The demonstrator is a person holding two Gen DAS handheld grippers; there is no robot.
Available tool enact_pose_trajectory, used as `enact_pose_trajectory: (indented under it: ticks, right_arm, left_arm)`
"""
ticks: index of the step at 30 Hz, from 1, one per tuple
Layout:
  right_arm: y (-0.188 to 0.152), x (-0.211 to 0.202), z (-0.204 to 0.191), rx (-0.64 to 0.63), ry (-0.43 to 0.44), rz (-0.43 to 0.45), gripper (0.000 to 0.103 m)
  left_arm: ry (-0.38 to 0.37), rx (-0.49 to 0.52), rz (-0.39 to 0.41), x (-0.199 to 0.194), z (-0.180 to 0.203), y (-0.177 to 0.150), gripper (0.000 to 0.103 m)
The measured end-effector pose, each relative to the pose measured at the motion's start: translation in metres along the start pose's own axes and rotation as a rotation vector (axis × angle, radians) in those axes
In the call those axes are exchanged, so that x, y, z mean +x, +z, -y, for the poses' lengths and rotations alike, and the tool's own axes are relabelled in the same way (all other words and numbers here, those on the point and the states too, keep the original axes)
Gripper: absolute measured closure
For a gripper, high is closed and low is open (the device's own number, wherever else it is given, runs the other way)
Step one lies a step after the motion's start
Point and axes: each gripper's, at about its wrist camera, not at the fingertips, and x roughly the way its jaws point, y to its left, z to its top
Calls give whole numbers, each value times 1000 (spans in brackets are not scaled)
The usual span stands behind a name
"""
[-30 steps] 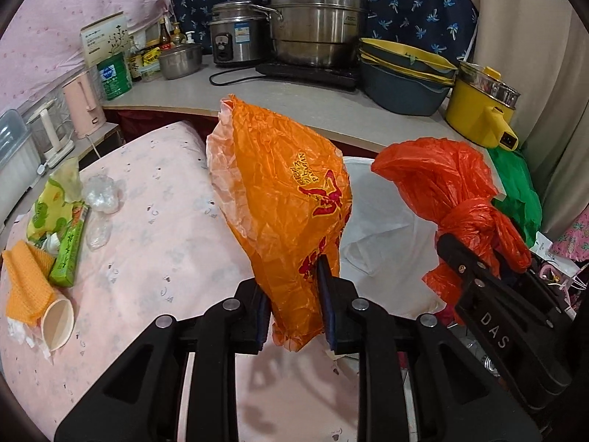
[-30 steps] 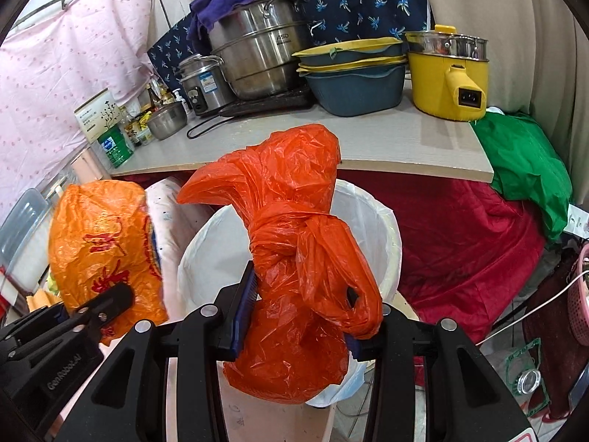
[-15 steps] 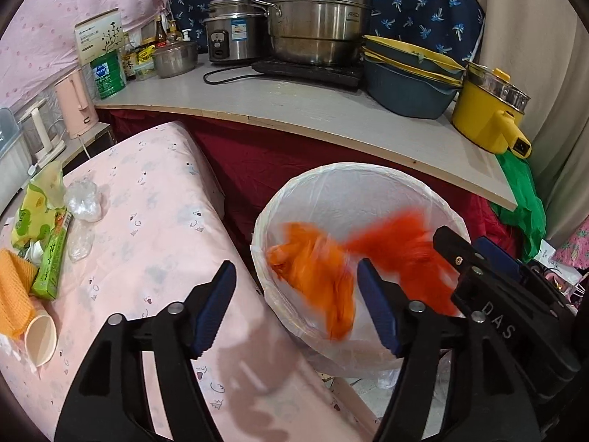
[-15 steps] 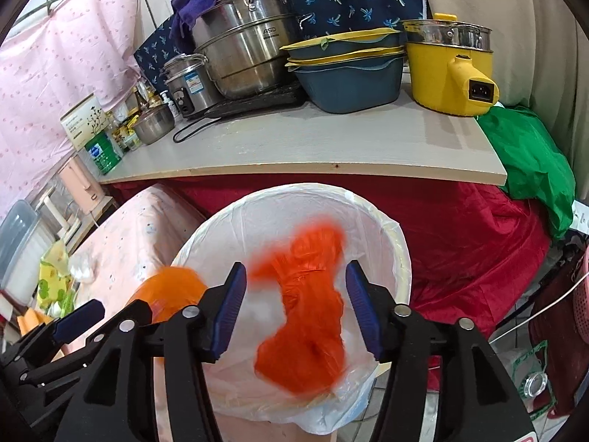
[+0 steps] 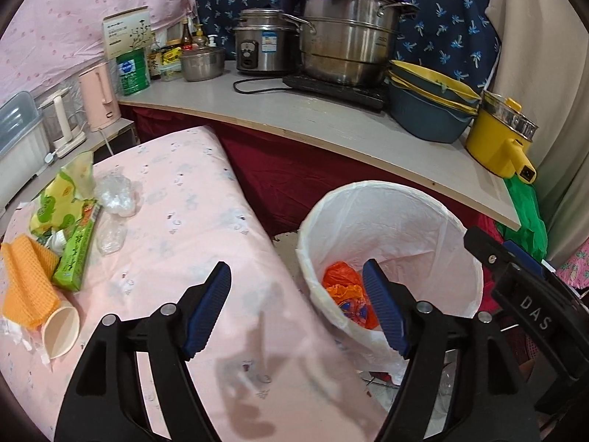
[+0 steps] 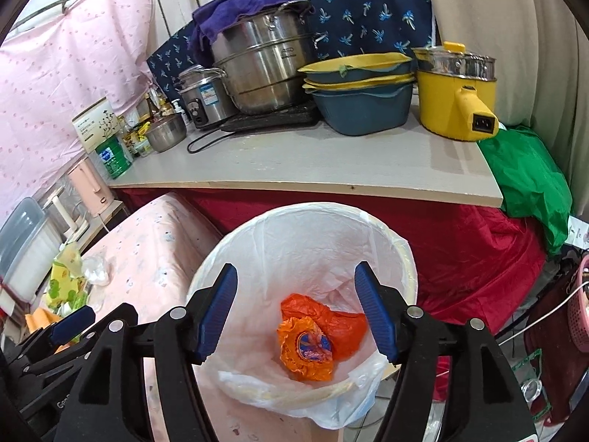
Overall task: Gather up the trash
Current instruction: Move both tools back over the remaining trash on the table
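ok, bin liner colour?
White, translucent liner; clearest in the right wrist view.

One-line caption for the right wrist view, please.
Right gripper, jaws opening and empty, above the white-lined trash bin where two orange plastic bags lie at the bottom.

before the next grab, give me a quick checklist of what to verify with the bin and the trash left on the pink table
1. Both bags in the bin: ok. The orange printed bag and the red-orange bag lie at the bottom of the white-lined bin.
2. Left hand-held gripper free: ok, jaws opening, nothing between them.
3. Right hand-held gripper free: ok, jaws opening, nothing between them.
4. Bin liner seated on rim: cannot tell, it sags at the near edge.
5. Trash left on the pink table: not ok. The paper cup, green box and clear plastic wrap remain.
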Motion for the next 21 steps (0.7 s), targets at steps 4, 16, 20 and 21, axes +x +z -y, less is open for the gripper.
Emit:
enact_pose_trajectory:
  ticks: [4,16,20,21]
  right_arm:
    - [1,-12,-22,-31,26,15,38]
    - [-11,-34,-117,-165,155,10,38]
    - [-23,-40,-151,-221,200,0,38]
    - [-26,-41,-159,-232,210,-3,38]
  left_arm:
    - [28,-37,15,-13,-24,-2,33]
    - [137,-205,58,-63,-125,-16,31]
    - [180,-255,66,-78,-160,-24,30]
    - [191,-265,66,-81,-168,-26,30]
